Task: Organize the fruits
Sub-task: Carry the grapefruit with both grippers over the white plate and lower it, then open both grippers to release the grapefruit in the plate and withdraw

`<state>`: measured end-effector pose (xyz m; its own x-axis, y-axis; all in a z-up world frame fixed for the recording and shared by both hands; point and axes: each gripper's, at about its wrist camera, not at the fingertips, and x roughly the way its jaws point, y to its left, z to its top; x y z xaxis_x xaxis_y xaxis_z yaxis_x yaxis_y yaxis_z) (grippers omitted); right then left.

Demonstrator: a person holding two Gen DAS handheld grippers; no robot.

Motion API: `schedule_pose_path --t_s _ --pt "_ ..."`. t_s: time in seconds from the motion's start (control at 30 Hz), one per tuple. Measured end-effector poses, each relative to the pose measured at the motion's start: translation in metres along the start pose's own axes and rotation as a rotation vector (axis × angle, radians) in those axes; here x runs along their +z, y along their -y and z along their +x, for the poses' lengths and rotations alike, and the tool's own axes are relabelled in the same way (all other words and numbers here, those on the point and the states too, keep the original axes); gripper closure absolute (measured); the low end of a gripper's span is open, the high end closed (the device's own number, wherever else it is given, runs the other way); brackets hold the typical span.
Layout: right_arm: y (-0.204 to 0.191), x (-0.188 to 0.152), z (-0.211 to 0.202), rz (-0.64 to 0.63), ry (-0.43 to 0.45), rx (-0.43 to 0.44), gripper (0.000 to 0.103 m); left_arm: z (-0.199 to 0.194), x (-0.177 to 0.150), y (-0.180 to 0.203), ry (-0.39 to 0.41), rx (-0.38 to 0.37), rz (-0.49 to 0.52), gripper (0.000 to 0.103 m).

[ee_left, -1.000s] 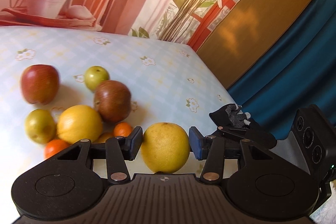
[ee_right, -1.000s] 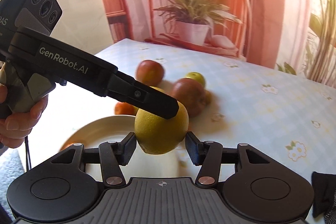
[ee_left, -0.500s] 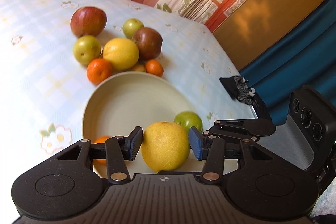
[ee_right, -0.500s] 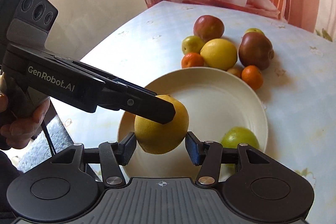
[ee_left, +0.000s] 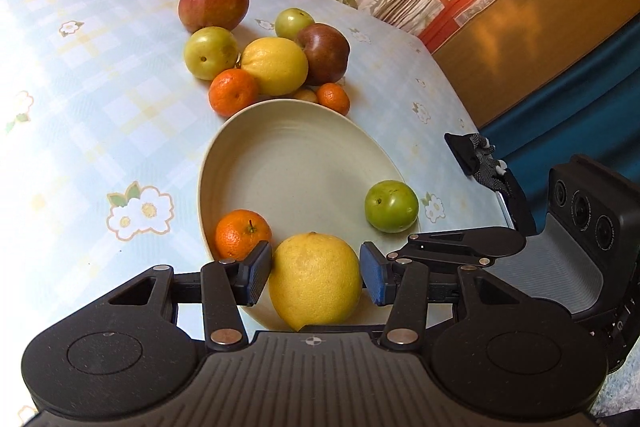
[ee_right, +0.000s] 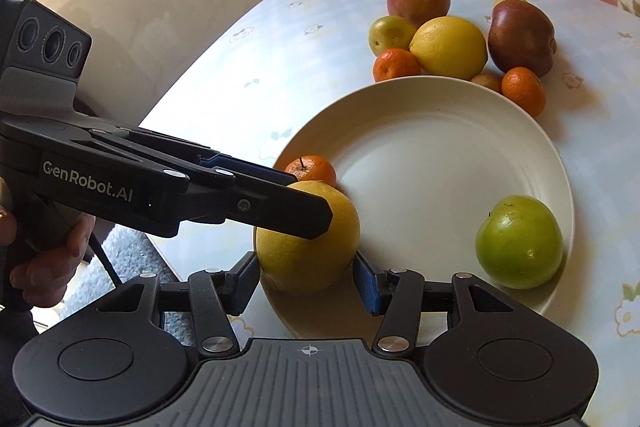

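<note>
My left gripper and my right gripper are both shut on one large yellow citrus, held at the near rim of a cream plate; the citrus also shows in the right wrist view. The left gripper crosses the right wrist view from the left. On the plate lie a small orange and a green apple, also seen in the right wrist view. Beyond the plate lies a pile: lemon, two red apples, green fruits and small oranges.
The table wears a pale blue flowered cloth. A black glove lies at its right edge. A wall hanging with a plant picture stands behind the table. The table's left edge drops to a grey rug.
Both grippers have carried the yellow citrus back from over the fruit pile and down to the near rim of the plate. Both views now look down on the plate.
</note>
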<state>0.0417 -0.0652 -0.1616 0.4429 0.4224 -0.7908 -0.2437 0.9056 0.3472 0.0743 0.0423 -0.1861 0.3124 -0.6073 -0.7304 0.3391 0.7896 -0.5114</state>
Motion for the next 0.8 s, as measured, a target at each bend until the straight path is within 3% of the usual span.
schedule_pose_path --t_s 0.33,0.43,0.8 --pt "0.006 0.000 -0.010 0.007 0.029 0.012 0.050 -0.001 -0.003 0.002 -0.002 0.001 0.018 0.053" --pt "0.006 -0.003 -0.013 -0.002 0.038 0.021 0.056 -0.001 -0.003 0.002 -0.002 0.001 0.018 0.053" --pt "0.004 -0.006 -0.013 -0.015 0.053 0.018 0.057 -0.013 -0.004 0.006 0.042 0.044 0.057 0.053"
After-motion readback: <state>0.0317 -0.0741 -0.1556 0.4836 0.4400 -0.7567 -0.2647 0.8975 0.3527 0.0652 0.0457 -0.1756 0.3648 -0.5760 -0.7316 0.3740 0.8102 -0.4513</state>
